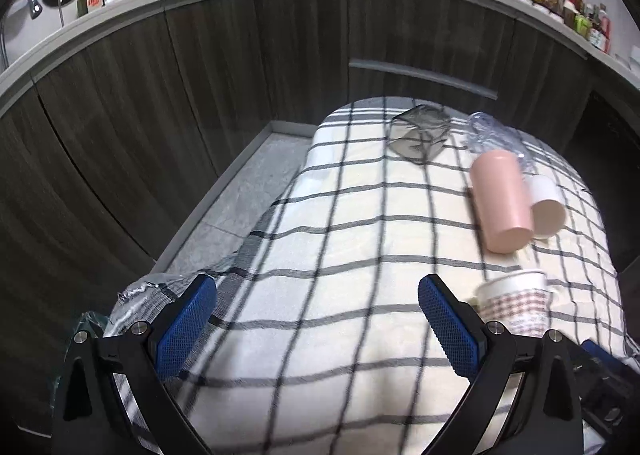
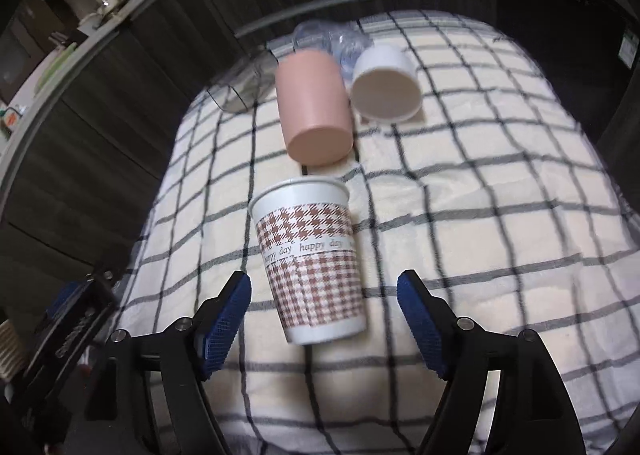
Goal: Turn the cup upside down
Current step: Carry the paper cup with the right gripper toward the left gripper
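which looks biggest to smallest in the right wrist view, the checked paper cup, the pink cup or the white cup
1. checked paper cup, though it sits nearest the camera, which inflates it
2. pink cup
3. white cup, farthest back, so its true size against the pink cup is unsure

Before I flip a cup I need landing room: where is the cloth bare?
Bare: the cloth right of the paper cup, and the left side toward the edge. Crowded: the far end, where the pink cup, white cup, clear cup and grey cup cluster.
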Motion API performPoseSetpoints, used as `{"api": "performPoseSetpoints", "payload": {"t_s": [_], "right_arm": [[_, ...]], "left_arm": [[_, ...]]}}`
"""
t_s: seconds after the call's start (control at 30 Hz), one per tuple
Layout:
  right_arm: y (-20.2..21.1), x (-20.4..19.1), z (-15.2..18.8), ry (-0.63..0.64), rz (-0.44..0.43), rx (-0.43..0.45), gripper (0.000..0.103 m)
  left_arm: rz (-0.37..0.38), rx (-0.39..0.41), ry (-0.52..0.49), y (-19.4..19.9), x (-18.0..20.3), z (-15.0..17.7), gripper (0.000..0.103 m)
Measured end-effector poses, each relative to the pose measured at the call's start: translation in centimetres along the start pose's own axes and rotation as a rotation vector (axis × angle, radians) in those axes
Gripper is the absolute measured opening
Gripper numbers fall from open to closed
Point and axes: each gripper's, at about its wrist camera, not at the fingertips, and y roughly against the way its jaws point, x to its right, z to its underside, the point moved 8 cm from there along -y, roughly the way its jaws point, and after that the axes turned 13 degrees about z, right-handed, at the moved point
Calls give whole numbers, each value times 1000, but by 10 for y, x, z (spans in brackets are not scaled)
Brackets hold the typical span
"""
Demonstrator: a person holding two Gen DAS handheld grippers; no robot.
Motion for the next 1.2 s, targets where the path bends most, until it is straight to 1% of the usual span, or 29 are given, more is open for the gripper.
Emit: {"api": "performPoseSetpoints", "payload": {"t_s": [0.07, 0.1, 0.13, 0.23, 0.3, 0.4, 0.5, 0.6, 0.73, 0.8, 0.9, 1.07, 1.13, 1.2], "right_arm": [[16, 11, -5, 16, 12, 48, 77], [27, 20, -8, 23, 29, 90, 78], [33, 26, -11, 25, 39, 113, 79], [59, 54, -16, 31, 106, 229, 83], [70, 68, -17, 26, 141, 283, 85], [84, 90, -22, 15, 203, 368, 85], [88, 104, -25, 8, 245, 421, 85], [80, 113, -23, 1, 252, 415, 86], [62, 125, -19, -34, 231, 349, 86], [56, 131, -19, -60, 224, 335, 86], [49, 139, -18, -91, 215, 311, 86], [35, 143, -16, -113, 202, 262, 86], [32, 142, -16, -112, 200, 256, 86], [30, 142, -15, -108, 198, 250, 86]], "left_arm": [[30, 15, -7, 5, 13, 4, 103], [54, 27, -10, 8, 21, 6, 103], [81, 43, -20, 11, 31, 8, 103], [139, 85, -90, 15, 61, 13, 103], [186, 99, -131, 14, 82, 17, 103], [222, 106, -140, 9, 104, 23, 103], [223, 115, -140, 3, 115, 30, 103], [216, 128, -128, -5, 120, 38, 103], [208, 130, -100, -20, 120, 48, 103], [205, 124, -96, -26, 121, 52, 102], [213, 139, -112, -28, 127, 57, 102], [193, 148, -152, -34, 135, 65, 102], [170, 156, -163, -37, 135, 68, 101], [169, 150, -173, -41, 138, 72, 96]]}}
